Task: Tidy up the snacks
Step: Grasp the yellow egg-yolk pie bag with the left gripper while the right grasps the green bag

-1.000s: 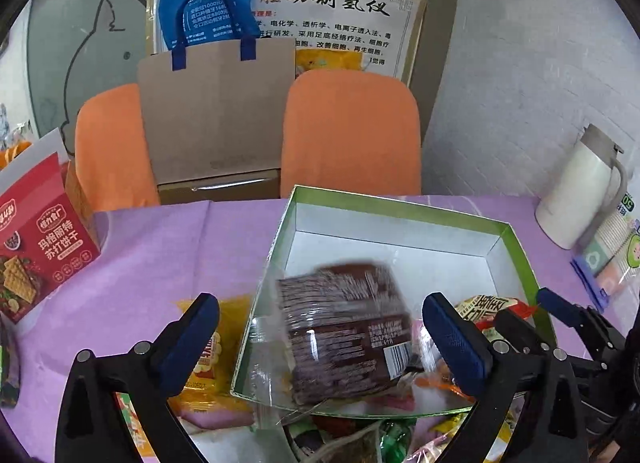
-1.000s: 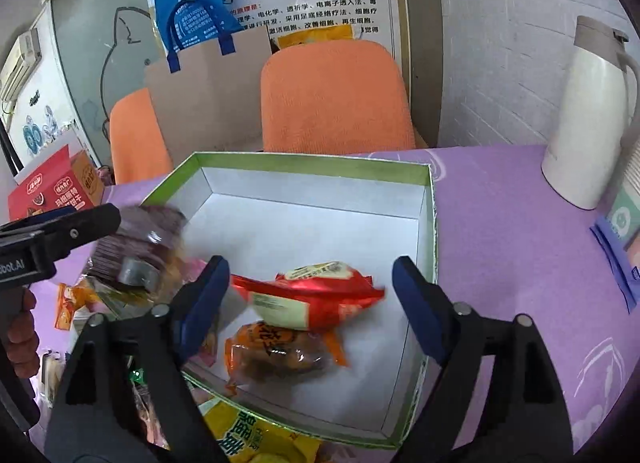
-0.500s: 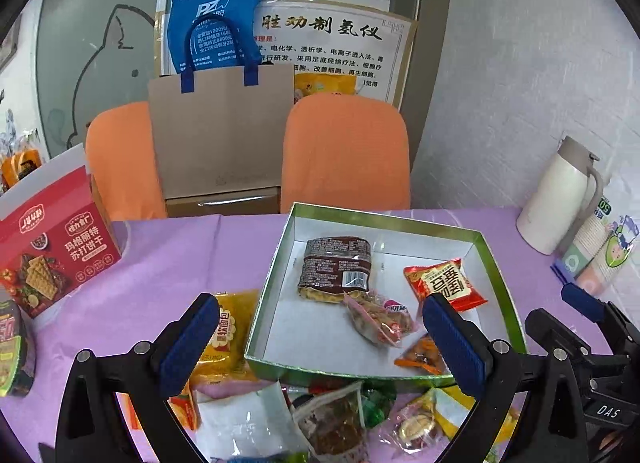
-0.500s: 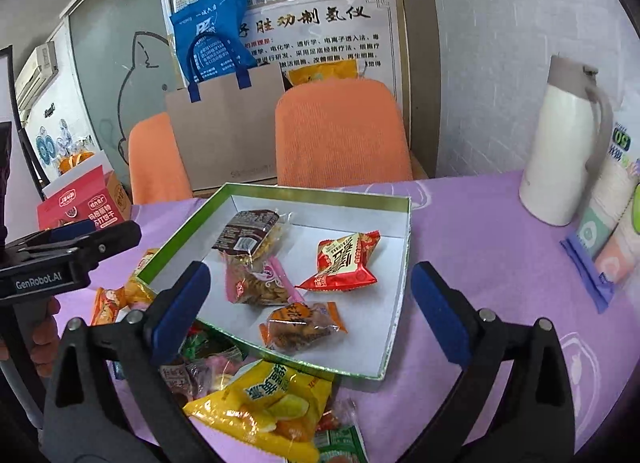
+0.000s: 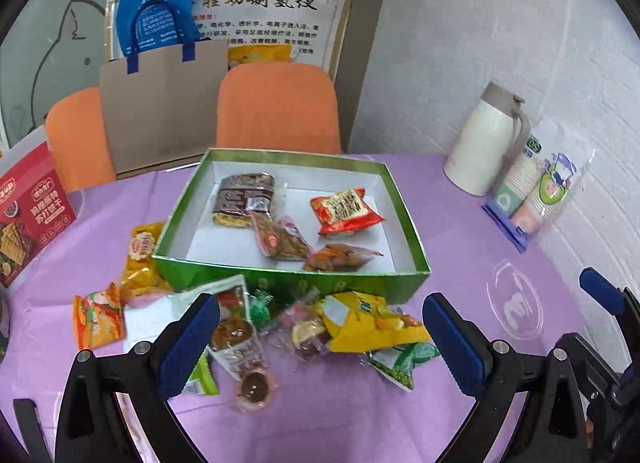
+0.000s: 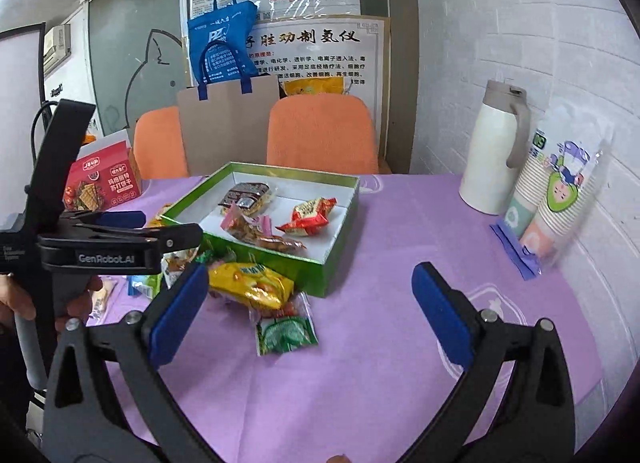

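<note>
The green box (image 5: 288,275) with a white inside sits open on the purple tabletop (image 5: 460,247), and four snacks lie in it: a dark brown packet (image 5: 244,199) toward the far left corner, a red packet (image 5: 346,213) to its right, a pink-edged clear packet (image 5: 280,239) in the middle and an orange-brown packet (image 5: 340,257) against the near wall. Just in front of the box, loose snacks lie in a heap touching one another: a yellow bag (image 5: 360,323), a green packet (image 5: 400,363), a clear packet with a round brown sweet (image 5: 252,383) and a white-and-green packet (image 5: 224,295). At the box's left side a yellow packet (image 5: 142,259) leans against its wall, with an orange packet (image 5: 96,315) beside it. The left hand-held gripper (image 5: 316,343) hovers over the heap with its blue pads spread wide and nothing between them. The right hand-held gripper (image 6: 308,315) is likewise spread and empty, above the tabletop to the right of the heap. A hand (image 6: 24,299) holds the left tool's handle. Farther off, a red biscuit box (image 5: 28,215) stands at the left edge, and a white jug (image 5: 484,143) and a sleeve of paper cups (image 5: 536,191) stand by the white wall on the right. Two orange chairs (image 5: 280,107) stand behind the tabletop.
</note>
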`<state>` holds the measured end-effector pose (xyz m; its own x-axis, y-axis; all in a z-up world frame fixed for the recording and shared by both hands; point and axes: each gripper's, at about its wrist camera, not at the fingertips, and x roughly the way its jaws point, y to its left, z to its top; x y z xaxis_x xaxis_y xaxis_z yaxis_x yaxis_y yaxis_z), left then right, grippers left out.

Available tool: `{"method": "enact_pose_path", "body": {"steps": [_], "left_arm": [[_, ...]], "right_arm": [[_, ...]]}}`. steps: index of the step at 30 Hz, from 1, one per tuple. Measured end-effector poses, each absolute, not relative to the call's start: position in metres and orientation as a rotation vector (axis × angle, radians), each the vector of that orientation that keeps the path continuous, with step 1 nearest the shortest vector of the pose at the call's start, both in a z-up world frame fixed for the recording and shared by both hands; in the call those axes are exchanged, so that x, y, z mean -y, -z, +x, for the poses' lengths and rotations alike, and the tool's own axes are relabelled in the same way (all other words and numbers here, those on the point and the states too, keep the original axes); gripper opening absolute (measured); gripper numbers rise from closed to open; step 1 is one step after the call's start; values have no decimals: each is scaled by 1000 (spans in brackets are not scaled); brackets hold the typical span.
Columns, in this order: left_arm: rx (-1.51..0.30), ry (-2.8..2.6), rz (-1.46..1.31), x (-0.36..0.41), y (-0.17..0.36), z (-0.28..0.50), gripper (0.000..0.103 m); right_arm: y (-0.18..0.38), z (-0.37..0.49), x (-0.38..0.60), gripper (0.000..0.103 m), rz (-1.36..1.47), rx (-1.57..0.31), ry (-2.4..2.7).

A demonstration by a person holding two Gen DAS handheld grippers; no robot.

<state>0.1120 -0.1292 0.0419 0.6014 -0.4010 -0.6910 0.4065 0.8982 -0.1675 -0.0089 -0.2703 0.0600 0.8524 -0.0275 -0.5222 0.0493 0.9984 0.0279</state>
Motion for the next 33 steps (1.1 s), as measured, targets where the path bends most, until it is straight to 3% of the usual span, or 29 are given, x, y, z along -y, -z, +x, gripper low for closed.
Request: {"method": "enact_pose_path", "body": {"steps": [8,10,14,15,24,26,27,28,32,33], "left_arm": [[-925,480,104,193,14,128,99],[-961,496,100,196,26,131,63],[-961,508,89,187,28,120,50],[-943,501,90,182,25,114,29],[-936,474,40,107,40,62,27],[-916,453,2,88,40,52,39],[-897,436,-9,83,38,48,58],[-868,409,-20,77,35,45,69],[-814,391,10,75,27,41,71],[-813,400,15,78,26,42,73]], "right_arm": [[-18,-28,297,101,39,-658,139],[-14,-30,299,101,37,-665,135],[-4,-26,297,101,36,-684,97],[0,-24,295,101,37,-691,80],[37,10,269,101,38,-771,-54],[43,20,264,101,31,-784,-74],[45,25,262,101,26,-788,-83],[47,30,259,101,17,-792,-88],[49,49,258,100,13,-785,-86],[51,52,259,93,24,-785,-91]]}}
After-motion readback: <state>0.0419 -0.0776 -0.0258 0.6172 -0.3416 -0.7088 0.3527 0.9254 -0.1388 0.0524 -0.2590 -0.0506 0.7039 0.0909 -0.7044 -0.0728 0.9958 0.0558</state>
